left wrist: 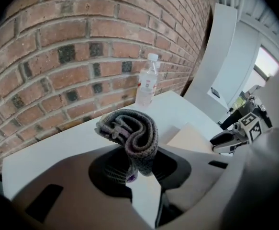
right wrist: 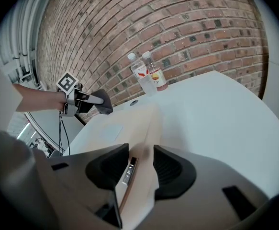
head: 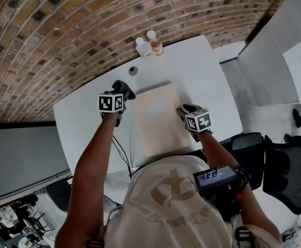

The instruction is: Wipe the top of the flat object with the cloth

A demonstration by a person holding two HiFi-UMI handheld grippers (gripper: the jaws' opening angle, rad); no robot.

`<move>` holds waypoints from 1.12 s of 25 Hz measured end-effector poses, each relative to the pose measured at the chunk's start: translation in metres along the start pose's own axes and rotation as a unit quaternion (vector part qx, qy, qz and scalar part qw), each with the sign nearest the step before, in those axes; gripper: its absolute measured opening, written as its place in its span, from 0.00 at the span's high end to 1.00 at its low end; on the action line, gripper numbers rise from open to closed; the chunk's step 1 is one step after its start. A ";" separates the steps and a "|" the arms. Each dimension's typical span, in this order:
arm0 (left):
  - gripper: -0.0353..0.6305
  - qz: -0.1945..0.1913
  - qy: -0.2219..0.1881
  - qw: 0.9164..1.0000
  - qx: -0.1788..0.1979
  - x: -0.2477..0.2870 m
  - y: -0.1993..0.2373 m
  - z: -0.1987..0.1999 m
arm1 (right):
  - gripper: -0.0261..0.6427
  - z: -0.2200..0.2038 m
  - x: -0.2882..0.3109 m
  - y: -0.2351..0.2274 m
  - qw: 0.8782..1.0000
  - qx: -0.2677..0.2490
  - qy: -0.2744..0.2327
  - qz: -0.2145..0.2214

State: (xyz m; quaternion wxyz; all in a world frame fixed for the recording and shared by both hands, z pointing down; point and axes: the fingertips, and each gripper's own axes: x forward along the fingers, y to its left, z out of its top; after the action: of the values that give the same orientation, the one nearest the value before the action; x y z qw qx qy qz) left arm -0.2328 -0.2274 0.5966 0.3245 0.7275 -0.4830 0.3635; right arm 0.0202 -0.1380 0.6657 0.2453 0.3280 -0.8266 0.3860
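The flat beige object (head: pixel 158 123) lies on the white table (head: pixel 202 71), long side running away from me. My right gripper (head: pixel 185 111) is at its right edge near the front; in the right gripper view the jaws (right wrist: pixel 140 164) close on that edge of the flat object (right wrist: pixel 125 123). My left gripper (head: pixel 122 93) hovers just left of the object's far left corner, shut on a folded grey knitted cloth (left wrist: pixel 132 131). The cloth (head: pixel 124 89) sticks out ahead of the jaws. The left gripper view shows the flat object (left wrist: pixel 192 138) and the right gripper (left wrist: pixel 225 139) to the right.
Two plastic bottles (head: pixel 143 46) (head: pixel 155 42) stand at the table's far edge by the brick wall (head: pixel 62 30). A small round hole (head: pixel 133 70) sits in the tabletop behind the object. A black cable (head: pixel 120 154) hangs off the near edge. A black chair (head: pixel 289 174) stands at the right.
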 end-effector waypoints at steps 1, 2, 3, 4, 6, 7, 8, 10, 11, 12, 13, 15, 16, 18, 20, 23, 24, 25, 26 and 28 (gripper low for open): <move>0.79 -0.012 -0.006 1.000 0.002 0.001 -0.010 0.005 | 0.70 0.000 0.000 0.000 1.000 0.001 -0.001 0.000; 0.79 -0.025 -0.012 1.000 0.005 0.002 -0.022 0.011 | 0.70 0.000 0.000 0.000 1.000 0.002 -0.002 0.001; 0.79 -0.039 -0.018 0.999 0.010 0.004 -0.035 0.016 | 0.70 0.000 0.000 0.000 1.000 0.002 -0.003 0.001; 0.79 -0.053 -0.021 0.998 0.015 0.006 -0.048 0.020 | 0.70 0.000 0.000 0.000 1.000 0.001 -0.003 0.003; 0.79 -0.079 -0.026 0.996 0.028 0.012 -0.076 0.028 | 0.70 0.000 0.001 0.001 1.000 -0.001 -0.002 0.006; 0.79 -0.091 -0.027 0.995 0.032 0.016 -0.090 0.031 | 0.70 0.000 0.001 0.001 1.000 -0.001 -0.001 0.007; 0.79 -0.103 -0.028 0.994 0.035 0.020 -0.103 0.035 | 0.70 0.000 0.001 0.001 1.000 -0.002 -0.001 0.009; 0.79 -0.129 -0.028 0.991 0.032 0.029 -0.128 0.041 | 0.70 0.001 0.001 0.001 1.000 -0.002 -0.002 0.012; 0.79 -0.143 -0.028 0.989 0.029 0.034 -0.141 0.043 | 0.70 0.001 0.001 0.001 1.000 -0.002 -0.002 0.013; 0.79 -0.158 -0.027 0.987 0.027 0.038 -0.153 0.044 | 0.70 0.001 0.001 0.001 1.000 -0.001 -0.003 0.015; 0.79 -0.172 -0.026 0.984 0.028 0.041 -0.165 0.045 | 0.70 0.001 0.001 0.001 1.000 0.000 -0.004 0.016; 0.79 -0.191 -0.019 0.980 0.043 0.049 -0.184 0.045 | 0.70 0.001 0.001 0.002 1.000 0.002 -0.006 0.019; 0.79 -0.195 -0.015 0.979 0.053 0.053 -0.192 0.045 | 0.70 0.001 0.002 0.002 1.000 0.002 -0.007 0.021; 0.79 -0.197 -0.012 0.978 0.060 0.060 -0.201 0.046 | 0.70 0.001 0.001 0.002 1.000 0.002 -0.007 0.023; 0.79 -0.197 -0.012 0.979 0.052 0.066 -0.204 0.050 | 0.70 0.001 0.001 0.002 1.000 0.000 -0.007 0.024; 0.79 -0.189 -0.003 0.981 0.048 0.076 -0.204 0.048 | 0.70 0.001 0.001 0.001 1.000 -0.001 -0.004 0.025; 0.79 -0.183 0.002 0.982 0.050 0.079 -0.202 0.046 | 0.70 0.001 0.001 0.001 1.000 -0.002 -0.004 0.025; 0.79 -0.176 0.006 0.983 0.051 0.080 -0.199 0.043 | 0.70 0.001 0.000 0.001 1.000 -0.002 -0.004 0.025; 0.79 -0.170 0.010 0.984 0.050 0.082 -0.195 0.040 | 0.70 0.000 0.000 0.001 1.000 -0.002 -0.003 0.025; 0.79 -0.161 0.018 0.985 0.053 0.082 -0.189 0.035 | 0.70 0.000 -0.001 0.000 1.000 -0.004 -0.003 0.024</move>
State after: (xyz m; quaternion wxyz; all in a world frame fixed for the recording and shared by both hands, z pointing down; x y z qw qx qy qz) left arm -0.0261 -0.2336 0.6242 0.3480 0.8054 -0.3338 0.3446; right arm 0.0202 -0.1380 0.6649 0.2349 0.3078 -0.8365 0.3876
